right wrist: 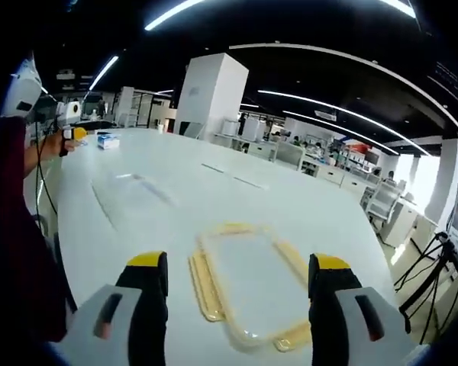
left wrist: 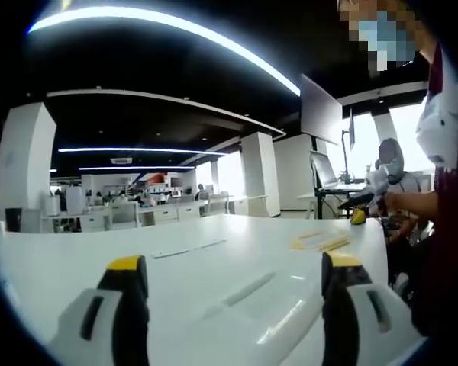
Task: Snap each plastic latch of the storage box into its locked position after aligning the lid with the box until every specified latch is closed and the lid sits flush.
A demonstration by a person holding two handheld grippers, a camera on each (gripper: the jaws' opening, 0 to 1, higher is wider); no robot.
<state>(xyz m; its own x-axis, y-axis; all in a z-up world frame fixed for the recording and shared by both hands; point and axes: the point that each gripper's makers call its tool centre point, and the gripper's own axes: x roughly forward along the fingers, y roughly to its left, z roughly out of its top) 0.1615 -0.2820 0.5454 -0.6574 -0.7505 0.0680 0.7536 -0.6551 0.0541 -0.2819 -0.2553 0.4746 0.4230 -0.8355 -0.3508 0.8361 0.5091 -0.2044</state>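
In the left gripper view, the left gripper (left wrist: 233,286) is held low over a white table (left wrist: 175,267) with its yellow-tipped jaws spread wide and nothing between them, while a clear lid with yellowish latches (left wrist: 320,242) is seen lying flat far off towards the table's far right edge, near a person in a dark red sleeve (left wrist: 446,252). In the right gripper view, the right gripper (right wrist: 238,293) is likewise released, its jaws parted and empty, and the same lid (right wrist: 248,282) is seen flat on the table (right wrist: 137,191) just ahead of and between the jaws, untouched by them; a small blue-and-white box (right wrist: 108,140) is set well apart at the far end.
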